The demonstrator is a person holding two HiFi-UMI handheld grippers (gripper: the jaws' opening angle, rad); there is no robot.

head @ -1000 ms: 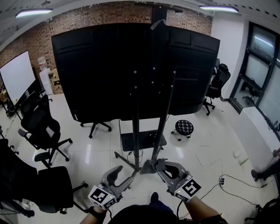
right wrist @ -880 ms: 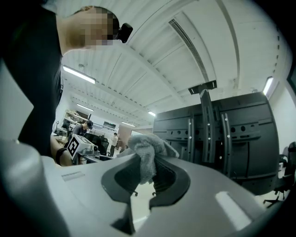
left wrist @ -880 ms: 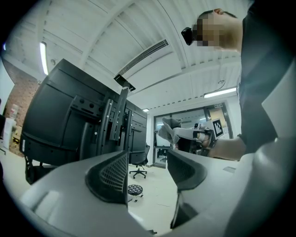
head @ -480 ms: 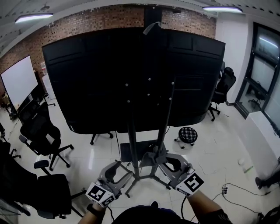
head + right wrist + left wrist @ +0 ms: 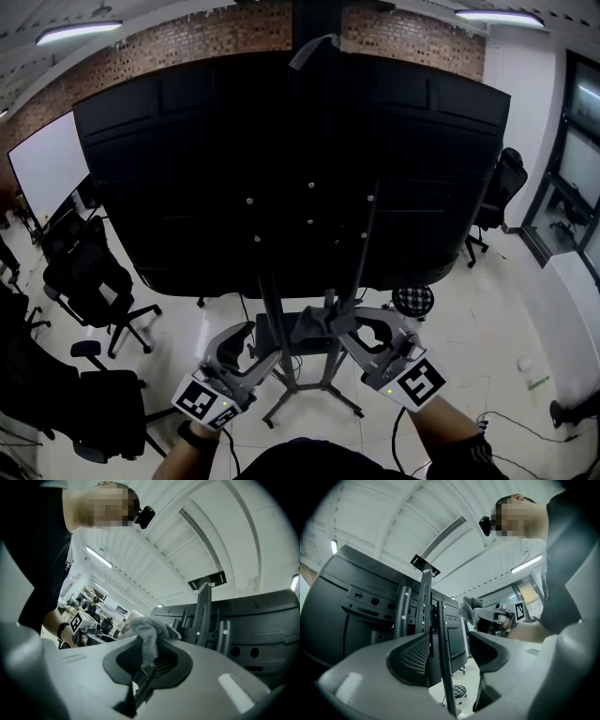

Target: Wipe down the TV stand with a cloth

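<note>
Cloth (image 5: 315, 323): one, grey and crumpled. It is pinched in the right gripper (image 5: 349, 330), whose two jaws are pressed together on its lower end while the rest bunches up above the tips (the right gripper view shows this best: cloth (image 5: 149, 632), right gripper (image 5: 146, 662)). In the head view the cloth hangs just under the lower edge of the one big black screen (image 5: 187, 187), between the two upright posts of the TV stand (image 5: 359, 267). Whether it touches the stand cannot be told.

The left gripper (image 5: 247, 336) holds nothing. In its own view the left gripper (image 5: 450, 656) has its two jaws spread wide. One slim black post (image 5: 442, 658) of the stand rises through the gap, nearer the left jaw, and contact with either pad cannot be made out. The cloth (image 5: 469, 609) also shows there, off beyond the right jaw.

The stand is seen from behind, with splayed legs on a pale glossy floor (image 5: 469, 347).

Around the room:
- Three office chairs can be counted clearly: two at the left (image 5: 89, 281) (image 5: 108, 412) and one at the far right (image 5: 506, 183).
- There is one round stool (image 5: 413, 300) with a checked seat.
- There is one whiteboard (image 5: 42, 164).
- Two ceiling lights (image 5: 75, 33) are lit.
</note>
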